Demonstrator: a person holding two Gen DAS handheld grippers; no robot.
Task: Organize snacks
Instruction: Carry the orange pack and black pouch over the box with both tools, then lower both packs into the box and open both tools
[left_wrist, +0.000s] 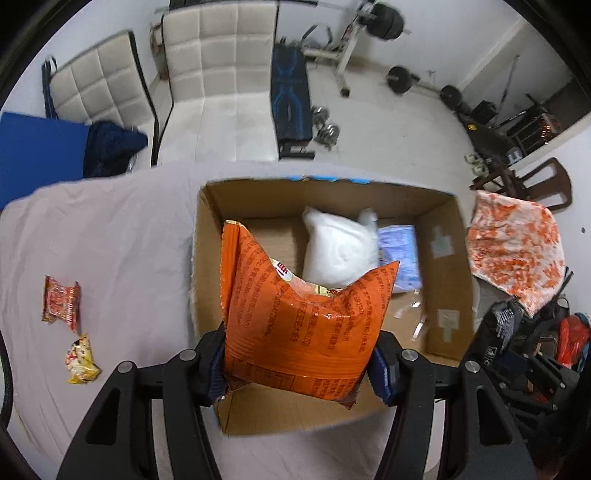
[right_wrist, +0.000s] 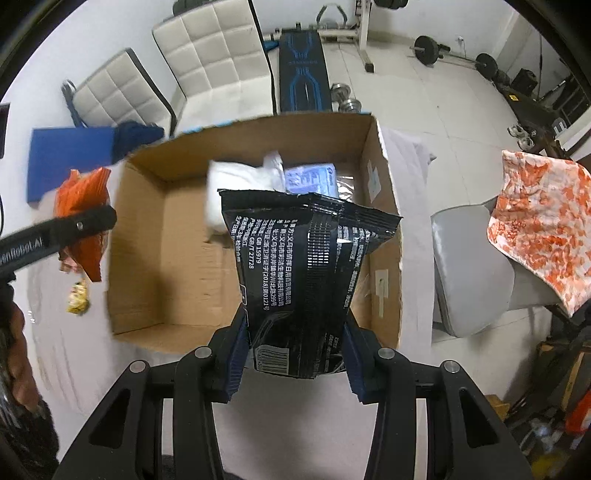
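Left claw was clamped on the orange snack bag, held over the near edge of the cardboard box. Right claw was clamped on the black packet, box ahead. White bag lay inside, beyond the orange bag. Two small snacks sat on the table, left of the left claw.

"GB 15979", "GB/T 27728" — black packet; "enRobot.AI" — left tool

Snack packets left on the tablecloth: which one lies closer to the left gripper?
The crumpled yellow packet. It lies just beside the left gripper, nearer the camera than the red packet, which sits farther out on the cloth.
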